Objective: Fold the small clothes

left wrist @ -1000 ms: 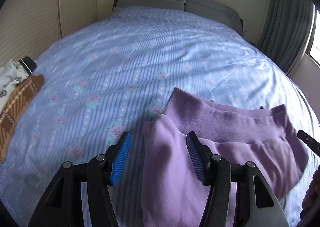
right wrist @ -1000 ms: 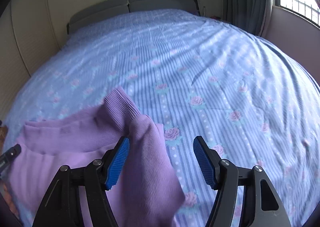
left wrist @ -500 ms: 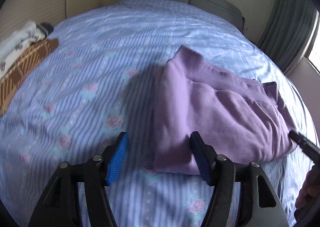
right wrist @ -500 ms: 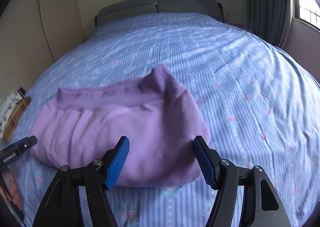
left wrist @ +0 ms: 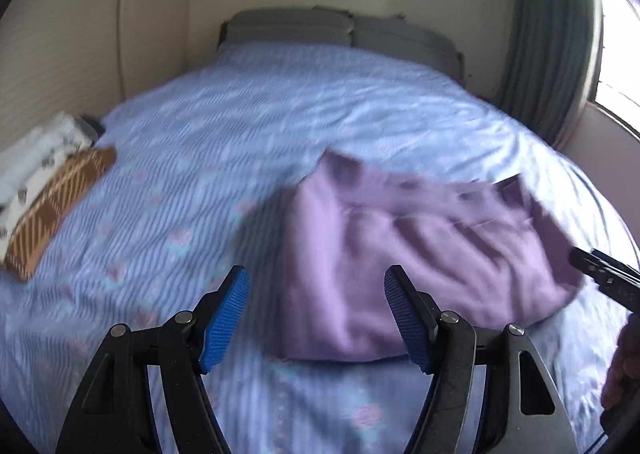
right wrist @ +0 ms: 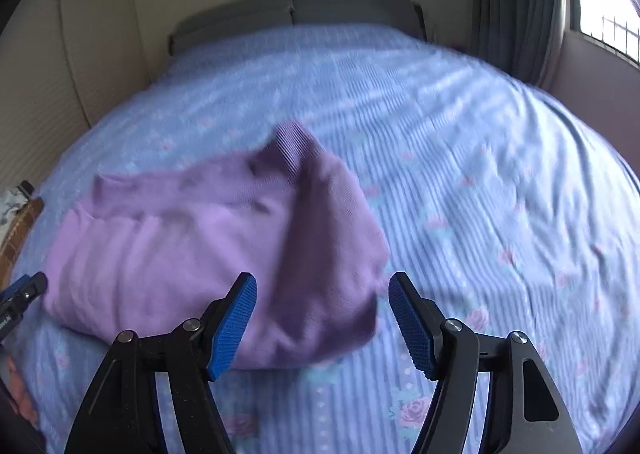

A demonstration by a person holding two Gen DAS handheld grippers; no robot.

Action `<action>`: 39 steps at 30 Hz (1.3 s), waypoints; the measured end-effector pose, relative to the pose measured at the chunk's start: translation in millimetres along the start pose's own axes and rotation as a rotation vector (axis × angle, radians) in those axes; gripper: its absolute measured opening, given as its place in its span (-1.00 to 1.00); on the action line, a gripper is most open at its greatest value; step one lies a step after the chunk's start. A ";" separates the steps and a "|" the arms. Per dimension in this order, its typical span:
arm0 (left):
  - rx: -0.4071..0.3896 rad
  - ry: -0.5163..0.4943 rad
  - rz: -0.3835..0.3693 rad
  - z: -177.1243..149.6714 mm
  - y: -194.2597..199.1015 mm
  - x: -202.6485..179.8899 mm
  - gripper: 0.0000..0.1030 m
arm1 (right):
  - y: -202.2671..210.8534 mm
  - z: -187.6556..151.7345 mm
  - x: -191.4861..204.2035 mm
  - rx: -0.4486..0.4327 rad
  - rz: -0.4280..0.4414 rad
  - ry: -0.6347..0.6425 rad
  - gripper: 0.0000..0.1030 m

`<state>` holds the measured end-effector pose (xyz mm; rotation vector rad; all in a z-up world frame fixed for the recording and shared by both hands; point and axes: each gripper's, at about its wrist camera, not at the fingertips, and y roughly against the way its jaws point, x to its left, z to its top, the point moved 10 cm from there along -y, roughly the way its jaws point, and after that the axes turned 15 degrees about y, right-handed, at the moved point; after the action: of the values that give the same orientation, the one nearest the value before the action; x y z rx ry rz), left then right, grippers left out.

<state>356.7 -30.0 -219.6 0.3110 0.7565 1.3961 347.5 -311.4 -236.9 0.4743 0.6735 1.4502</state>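
Surroundings: blue striped floral bedsheet (left wrist: 248,142) covers the bed; grey headboard (left wrist: 340,32) at its far end; grey curtain (left wrist: 548,42) beside the window, right of the headboard.
Other clothes: brown plaid garment (left wrist: 56,206) and white patterned garment (left wrist: 36,158) lie together at the sheet's left edge, well apart from the purple garment.
Obstructions: nothing lies on the purple garment; the left gripper's right finger overlaps its near edge in the left wrist view.
Purple garment (left wrist: 404,254): folded into a compact, roughly rectangular bundle, flat on the sheet near its middle; ribbed cuff (right wrist: 292,150) sticks out at the far side; soft creases across the top layer.
Left gripper (left wrist: 316,318): jaws wide, empty, above the garment's near left corner.
Right gripper (right wrist: 322,322): jaws wide, empty, above the garment's near right corner.
Hard to make out: both views motion-blurred; sheet pattern smeared; white garment cut off by the frame edge.
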 end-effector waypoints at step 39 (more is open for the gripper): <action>0.049 0.019 0.063 -8.2 17.8 6.7 0.66 | 27.2 -50.0 -2.0 0.038 0.160 -0.387 0.41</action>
<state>337.8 -22.2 -216.6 0.3634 0.8030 1.4435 293.7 -316.2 -255.1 0.8288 0.3594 1.4417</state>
